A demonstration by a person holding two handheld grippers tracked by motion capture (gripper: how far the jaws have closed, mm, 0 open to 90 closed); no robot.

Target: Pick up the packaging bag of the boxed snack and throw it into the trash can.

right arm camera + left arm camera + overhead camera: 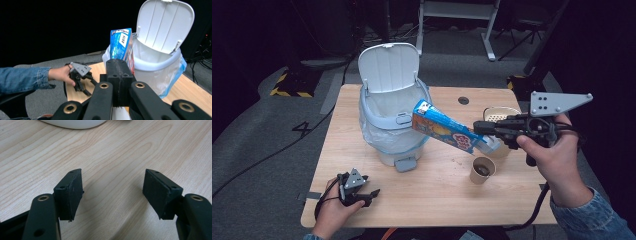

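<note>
A blue snack box (444, 131) hangs tilted above the table, its far end over the rim of the open white pedal bin (382, 145). My right gripper (479, 129) is shut on the box's near end, level with the bin's top. In the right gripper view the box (121, 43) stands up past the closed jaws of my right gripper (120, 72), in front of the bin (155, 62) and its raised lid (165, 25). My left gripper (371, 194) rests open near the table's front left corner. Its jaws (112, 187) hold nothing, only bare wood between them.
A brown paper cup (482, 170) stands on the wooden table (437, 205) below the held box. A beige container (499, 115) sits behind the right gripper. The bin's liner (369, 132) hangs over its rim. My left gripper (91, 88) also appears far off. The bin's base (72, 123) lies ahead of the left jaws.
</note>
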